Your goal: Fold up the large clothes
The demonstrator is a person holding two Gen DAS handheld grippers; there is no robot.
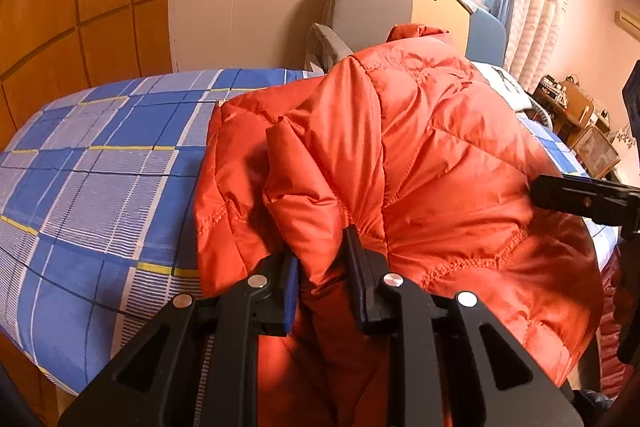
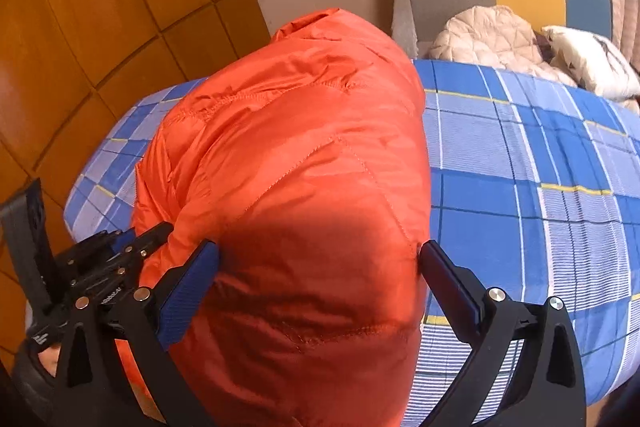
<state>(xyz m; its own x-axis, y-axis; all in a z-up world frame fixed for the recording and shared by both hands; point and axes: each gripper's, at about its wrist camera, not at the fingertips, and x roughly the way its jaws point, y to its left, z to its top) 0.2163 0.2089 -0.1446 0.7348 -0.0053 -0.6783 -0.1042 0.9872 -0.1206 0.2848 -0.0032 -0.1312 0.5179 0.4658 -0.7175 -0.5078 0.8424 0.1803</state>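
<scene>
- Orange quilted nylon fills both views: the puffy orange down jacket (image 1: 420, 155) lies bunched along the near edge of the bed with the blue plaid sheet (image 1: 100, 163), part of it spilling over that edge toward me.
- My left gripper (image 1: 324, 267) is pinched narrow on a fold of the jacket's fabric, probably a sleeve or side panel (I can't tell which), gathered between the jaws so I can carry it across the body.
- My right gripper (image 2: 320, 267) stands wide, its blue-padded fingers (image 2: 188, 291) straddling the jacket's bulk; the pads touch or nearly touch the fabric on either side, but I judge it is not yet clamped.
- In the right wrist view, the left gripper shows at the jacket's left flank, near the bed's corner by the orange wooden panelled wall (image 2: 100, 7).
- A cream quilted garment (image 2: 488, 35) waits at the bed's far edge, well apart.
- I judge the fold is at an early stage: the slippery filling will spring back unless it is pressed flat.
</scene>
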